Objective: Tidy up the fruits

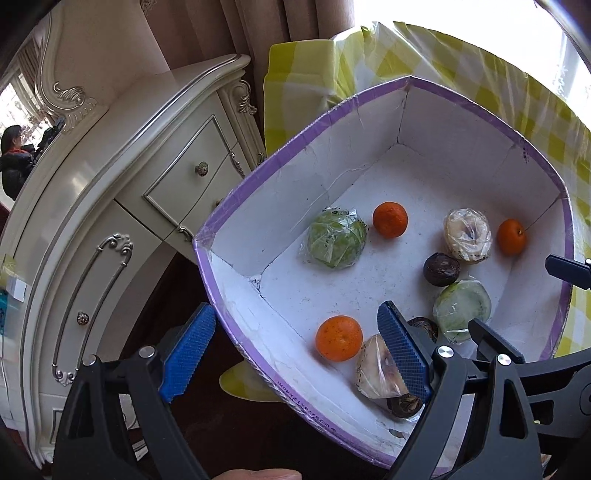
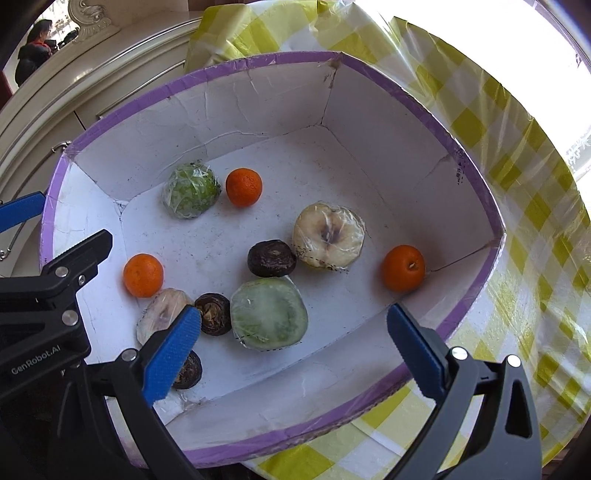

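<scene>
A white box with a purple rim (image 1: 236, 192) (image 2: 476, 192) holds the fruit. In it lie three oranges (image 2: 143, 275) (image 2: 243, 186) (image 2: 403, 267), wrapped green halves (image 2: 269, 313) (image 2: 190, 190), wrapped pale halves (image 2: 328, 236) (image 2: 162, 314) and dark brown fruits (image 2: 271, 257) (image 2: 213, 314). My left gripper (image 1: 295, 350) is open, its fingers straddling the box's near wall, beside an orange (image 1: 338, 338). My right gripper (image 2: 295, 343) is open and empty, straddling the box's near right wall above the green half.
The box rests on a table with a yellow checked cloth (image 2: 517, 258). A cream ornate cabinet (image 1: 110, 221) with drawers stands to the left. Curtains (image 1: 240, 29) hang behind. A person shows in a mirror (image 1: 14, 155).
</scene>
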